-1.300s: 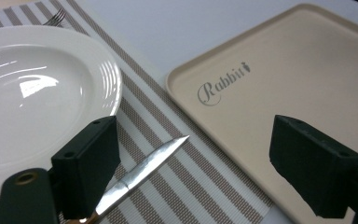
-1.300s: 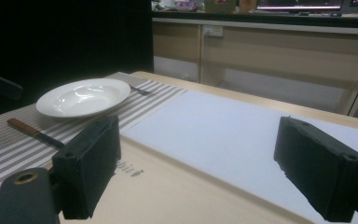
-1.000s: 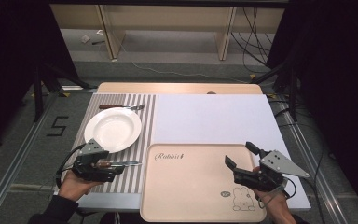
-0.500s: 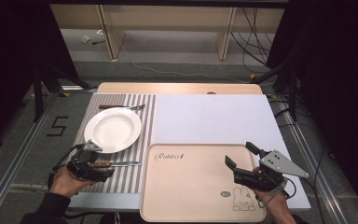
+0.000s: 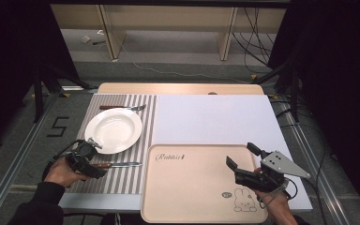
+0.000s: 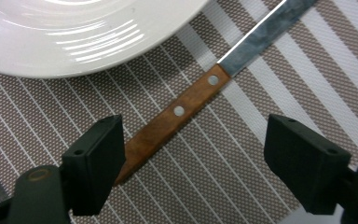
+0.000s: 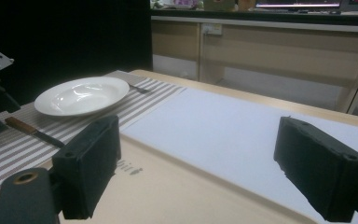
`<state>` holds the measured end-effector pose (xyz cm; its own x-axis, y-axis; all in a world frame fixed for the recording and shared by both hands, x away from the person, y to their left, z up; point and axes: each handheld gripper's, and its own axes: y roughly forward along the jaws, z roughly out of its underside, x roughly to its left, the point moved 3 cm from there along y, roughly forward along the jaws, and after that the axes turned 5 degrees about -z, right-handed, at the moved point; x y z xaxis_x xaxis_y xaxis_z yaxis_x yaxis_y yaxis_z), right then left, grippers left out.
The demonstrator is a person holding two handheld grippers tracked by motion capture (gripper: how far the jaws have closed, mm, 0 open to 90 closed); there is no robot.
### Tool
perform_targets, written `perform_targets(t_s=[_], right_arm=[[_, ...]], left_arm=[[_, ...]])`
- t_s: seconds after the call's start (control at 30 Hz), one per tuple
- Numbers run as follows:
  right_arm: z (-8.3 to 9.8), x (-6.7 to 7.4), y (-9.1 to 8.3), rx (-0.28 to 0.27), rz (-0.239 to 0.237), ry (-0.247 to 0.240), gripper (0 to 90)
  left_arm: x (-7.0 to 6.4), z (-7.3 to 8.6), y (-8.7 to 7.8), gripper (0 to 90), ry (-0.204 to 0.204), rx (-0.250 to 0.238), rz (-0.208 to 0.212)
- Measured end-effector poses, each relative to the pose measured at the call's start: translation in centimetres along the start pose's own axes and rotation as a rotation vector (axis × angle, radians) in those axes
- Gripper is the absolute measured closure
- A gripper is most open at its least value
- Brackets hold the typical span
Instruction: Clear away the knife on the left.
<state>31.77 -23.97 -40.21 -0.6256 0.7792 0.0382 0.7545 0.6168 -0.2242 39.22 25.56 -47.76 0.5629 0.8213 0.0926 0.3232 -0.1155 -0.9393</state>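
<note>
Between left gripper (image 6: 200, 161) jaws — spread wide, gripping nothing — wooden knife handle (image 6: 175, 114) lying diagonal on striped placemat (image 6: 242, 154), butt end just beside one jaw, blade running up and away. Looks like pre-grasp on knife (image 5: 117, 164); next move likely needs descent, recentring so handle sits midway, then close across its width. White plate (image 5: 113, 130) just beyond, near handle, not touching. Fork (image 5: 122, 107) on far side of plate. Right gripper (image 5: 244, 158) idle over beige tray (image 5: 192, 187), jaws also wide apart, empty. White board (image 5: 215, 117) covering rest of surface.
</note>
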Motion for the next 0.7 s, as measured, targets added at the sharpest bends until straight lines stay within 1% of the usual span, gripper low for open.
perform_targets(t_s=[0.03, 0.07, 0.1, 0.13, 0.23, 0.3, 0.37, 0.4, 0.43, 0.6, 0.63, 0.7], right_arm=[[0.0, 0.0, 0.0, 0.001, 0.0, 0.0, 15.6], [0.0, 0.0, 0.0, 0.001, 0.001, 0.001, 15.6], [0.0, 0.0, 0.0, 0.0, 0.0, 0.0, 15.6], [0.0, 0.0, 0.0, -0.002, 0.002, -0.002, 15.6], [0.0, -0.1, -0.1, 0.002, 0.002, 0.001, 15.6], [0.0, -0.1, 0.0, 0.0, 0.001, 0.0, 15.6], [0.0, -0.1, 0.0, 0.0, 0.001, 0.001, 15.6], [0.0, 0.0, 0.0, 0.001, 0.0, -0.001, 15.6], [0.0, 0.0, 0.0, 0.001, 0.0, -0.001, 15.6], [0.0, -0.1, 0.0, -0.001, -0.001, -0.001, 15.6], [0.0, -0.1, 0.0, 0.0, -0.001, 0.0, 15.6], [0.0, -0.1, 0.0, 0.0, -0.002, -0.001, 15.6]], left_arm=[[0.0, -0.2, 0.3, 22.6, 0.002, 0.013, 0.011], [0.1, -0.5, 0.6, 22.8, 0.014, 0.033, 0.007], [0.1, -0.5, 0.6, 23.1, 0.014, 0.033, 0.007], [0.3, -0.6, 0.9, 23.6, 0.025, 0.059, -0.005], [0.4, -0.7, 1.1, 24.7, 0.018, 0.073, -0.001], [0.4, -0.8, 1.1, 26.1, 0.009, 0.067, 0.007], [0.5, -1.0, 1.0, 27.0, 0.008, 0.057, 0.025], [0.5, -1.0, 1.1, 28.6, 0.002, 0.055, 0.027], [0.6, -1.1, 1.2, 28.6, 0.006, 0.058, 0.028], [0.9, -1.4, 1.8, 30.8, -0.001, 0.077, 0.03], [0.8, -1.4, 2.0, 32.6, -0.002, 0.087, 0.038], [0.8, -1.5, 2.1, 34.4, 0.003, 0.102, 0.037]])
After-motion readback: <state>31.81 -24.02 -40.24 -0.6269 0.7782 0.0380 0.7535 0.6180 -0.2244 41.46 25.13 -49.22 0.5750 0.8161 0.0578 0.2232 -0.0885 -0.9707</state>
